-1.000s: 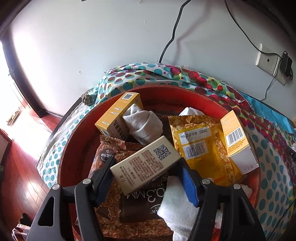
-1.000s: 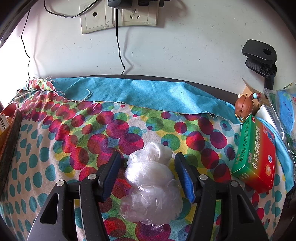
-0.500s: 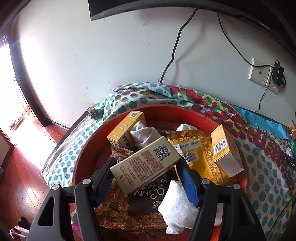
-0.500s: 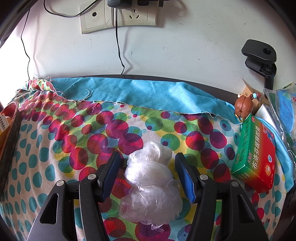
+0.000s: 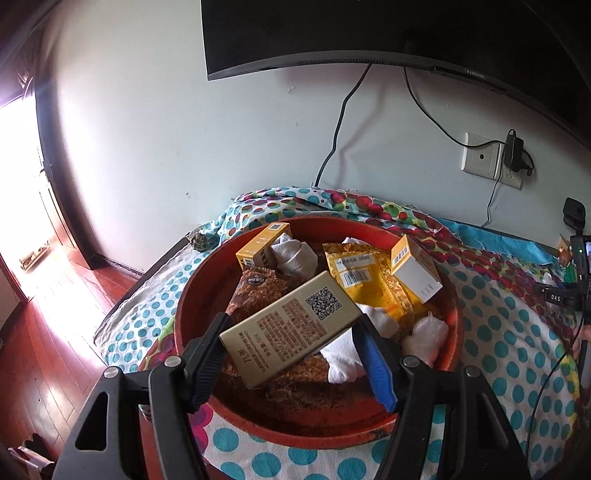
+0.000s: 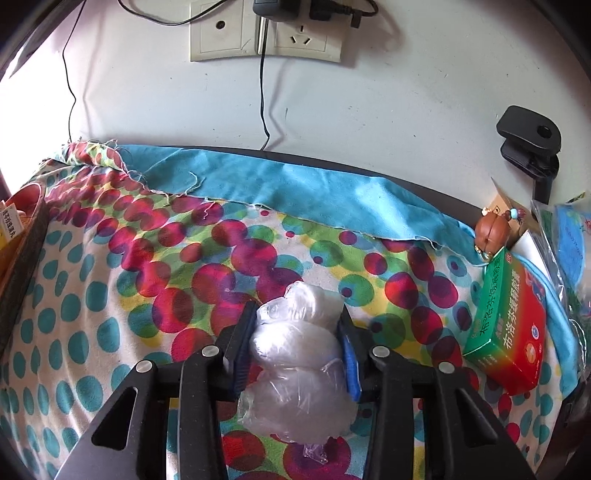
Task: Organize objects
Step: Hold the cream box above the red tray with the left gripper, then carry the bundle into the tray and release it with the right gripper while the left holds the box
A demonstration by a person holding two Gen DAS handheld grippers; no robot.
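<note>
My left gripper (image 5: 291,332) is shut on a tan box with a QR code (image 5: 288,325) and holds it tilted above the round red basin (image 5: 452,314). The basin holds orange boxes (image 5: 415,273), a yellow packet (image 5: 364,280), a brown packet (image 5: 255,291), white cloths (image 5: 295,254) and a small clear bag (image 5: 424,336). My right gripper (image 6: 297,328) is shut on a clear plastic bag (image 6: 295,347) that lies on the spotted cloth (image 6: 147,280).
A green and red medicine box (image 6: 506,328) lies right of the bag, with a brown figurine (image 6: 489,236) and plastic-wrapped items behind it. Wall sockets (image 6: 258,33) and cables hang above a blue cloth (image 6: 295,188). A black monitor (image 5: 369,33) hangs over the basin. The basin edge (image 6: 22,236) shows far left.
My left gripper has risen and drawn back from the basin with the tan box. My right gripper's jaws have closed in on the clear plastic bag.
</note>
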